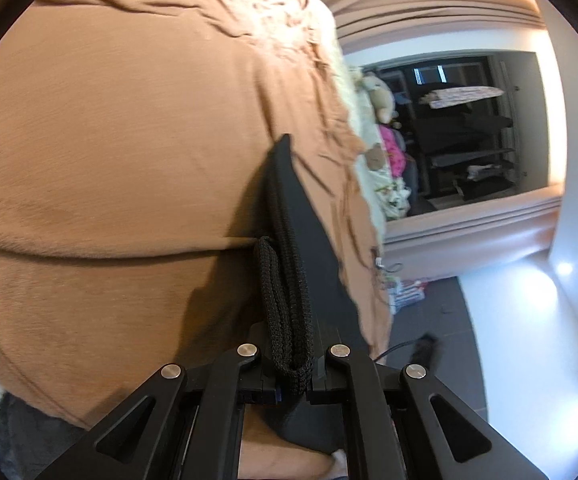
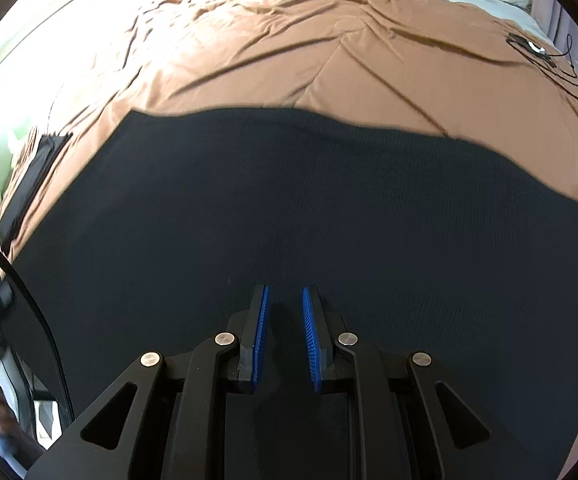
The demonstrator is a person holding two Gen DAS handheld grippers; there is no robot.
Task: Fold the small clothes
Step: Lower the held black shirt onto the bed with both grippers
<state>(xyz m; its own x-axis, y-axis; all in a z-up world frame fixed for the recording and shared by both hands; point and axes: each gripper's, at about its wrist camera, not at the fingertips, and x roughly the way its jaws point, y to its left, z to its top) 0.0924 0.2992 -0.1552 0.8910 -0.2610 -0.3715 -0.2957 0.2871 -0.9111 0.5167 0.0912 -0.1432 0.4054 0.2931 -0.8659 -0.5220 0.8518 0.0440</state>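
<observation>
Brown bedspread (image 2: 273, 40) — left fingers (image 1: 289, 264) clamped on black garment (image 2: 289, 208).

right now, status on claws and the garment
Left claw shut on black garment edge. Right claw open, empty above it. Cable lies clear on bedspread.

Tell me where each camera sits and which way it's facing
Left wrist: on the left gripper, facing along the brown bedspread toward a dark wardrobe; its fingers pinch a black garment.
Right wrist: on the right gripper, angled down at that garment; fingers apart, empty.
Shared: garment and bedspread.
</observation>
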